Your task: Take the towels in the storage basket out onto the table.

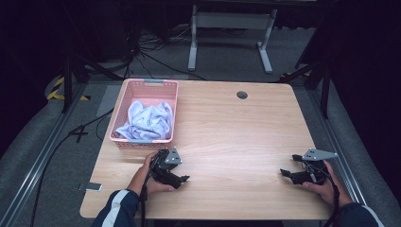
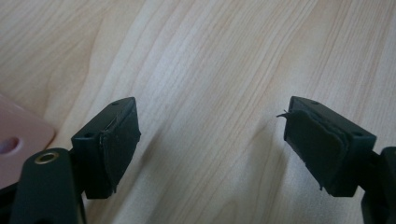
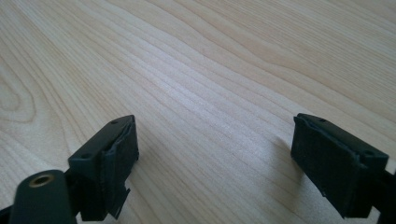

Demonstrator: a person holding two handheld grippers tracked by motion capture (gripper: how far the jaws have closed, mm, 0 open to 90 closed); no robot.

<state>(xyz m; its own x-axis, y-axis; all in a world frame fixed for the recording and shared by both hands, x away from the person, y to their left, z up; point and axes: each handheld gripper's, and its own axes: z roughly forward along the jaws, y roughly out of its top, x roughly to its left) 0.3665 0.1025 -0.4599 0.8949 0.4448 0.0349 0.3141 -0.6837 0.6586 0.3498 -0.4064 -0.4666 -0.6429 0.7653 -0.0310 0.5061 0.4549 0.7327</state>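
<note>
Cloth point(image 1: 147, 120), pale blue-white and crumpled, lies heaped inside the pink basket point(image 1: 122, 106), which stands on the far left part of the desk point(image 1: 227, 127); the heap spreads across most of the basket's floor and stays below its rim; just in front of the basket's near edge, the left gripper point(image 1: 184, 178) rests low over the wood, held in the person's left hand point(image 1: 150, 178), its jaws pointing toward the middle of the desk; in the left gripper view those jaws stand wide apart over bare wood grain with nothing between them, and a pink corner of the basket shows at the edge; the right gripper point(image 1: 283, 172) sits well apart at the near right of the desk, in the right hand point(image 1: 326, 187), jaws likewise spread with nothing in them and only bare wood beneath.
</note>
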